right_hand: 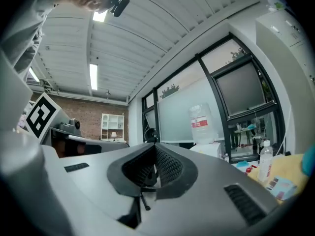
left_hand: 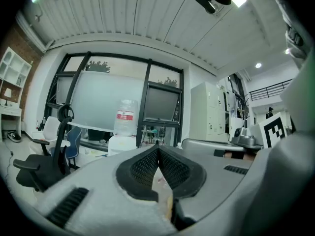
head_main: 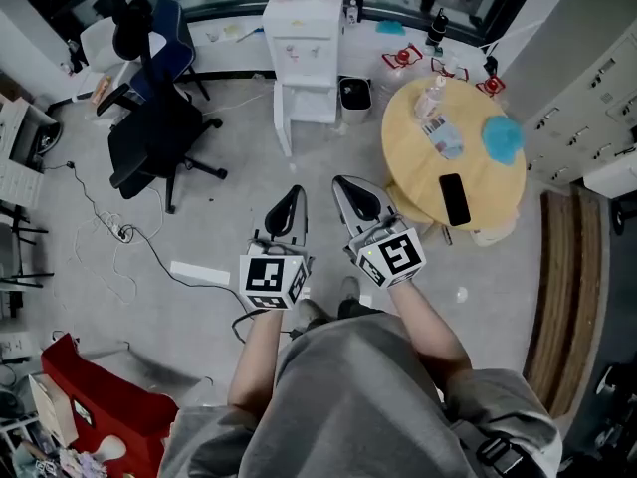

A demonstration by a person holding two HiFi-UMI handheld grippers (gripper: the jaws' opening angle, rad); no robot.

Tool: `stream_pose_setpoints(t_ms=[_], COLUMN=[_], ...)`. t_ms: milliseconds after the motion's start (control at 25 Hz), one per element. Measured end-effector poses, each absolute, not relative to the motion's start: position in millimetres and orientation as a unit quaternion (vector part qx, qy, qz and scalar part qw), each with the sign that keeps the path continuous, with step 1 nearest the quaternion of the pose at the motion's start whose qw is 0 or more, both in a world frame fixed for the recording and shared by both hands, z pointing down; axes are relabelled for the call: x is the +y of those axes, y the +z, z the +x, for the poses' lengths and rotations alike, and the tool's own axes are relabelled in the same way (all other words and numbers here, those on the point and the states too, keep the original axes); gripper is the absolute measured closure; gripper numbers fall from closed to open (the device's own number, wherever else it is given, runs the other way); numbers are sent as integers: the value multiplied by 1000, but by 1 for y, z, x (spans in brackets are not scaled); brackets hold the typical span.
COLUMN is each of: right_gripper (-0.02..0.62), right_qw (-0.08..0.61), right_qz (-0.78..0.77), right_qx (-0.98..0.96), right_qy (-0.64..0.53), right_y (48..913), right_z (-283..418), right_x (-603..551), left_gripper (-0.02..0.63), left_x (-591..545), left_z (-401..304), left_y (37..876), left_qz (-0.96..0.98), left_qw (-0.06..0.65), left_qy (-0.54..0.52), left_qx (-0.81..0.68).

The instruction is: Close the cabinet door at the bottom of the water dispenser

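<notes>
Both grippers are near us, side by side over the floor and well short of the target. Left gripper (head_main: 294, 195): fingers pressed together, nothing between. Right gripper (head_main: 346, 185): same, tips meeting, empty

Mid-range: black office chair (head_main: 149, 137) on the left, round table (head_main: 413, 162) on the right. Neither is in our path

Far centre: water dispenser (head_main: 304, 38) by the window wall, bottle on top, small bin (head_main: 354, 95) just right of it. The cabinet door (head_main: 283, 119) at its bottom stands open, swung out toward us at the left of the opening

We judge the door a light, stiff hinged panel that swings easily, so no grip is needed. Push flat on its outer face near the free near edge, fingers kept together. Go gently: the tall unit with a bottle up top may rock, and the latch may want a firm last press
</notes>
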State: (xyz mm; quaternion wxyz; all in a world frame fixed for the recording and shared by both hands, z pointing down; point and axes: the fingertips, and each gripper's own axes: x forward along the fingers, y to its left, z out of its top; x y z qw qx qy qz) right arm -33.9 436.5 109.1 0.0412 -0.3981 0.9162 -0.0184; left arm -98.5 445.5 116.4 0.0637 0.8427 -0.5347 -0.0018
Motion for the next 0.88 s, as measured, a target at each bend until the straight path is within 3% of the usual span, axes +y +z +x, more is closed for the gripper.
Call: stream_pose_setpoints(t_ms=[520, 880], right_gripper=[583, 584], right_qw=[46, 43], right_qz=[-373, -368], right_qx=[926, 928], right_qy=[-26, -38], right_y=[128, 143], right_z=[11, -4], right_x=[411, 377], left_gripper=[597, 597], left_x=[421, 388], left_z=[-56, -70], left_y=[134, 146], left_qz=[825, 823], left_qw=[73, 76], left_qy=[27, 35], left_qx=[-560, -562])
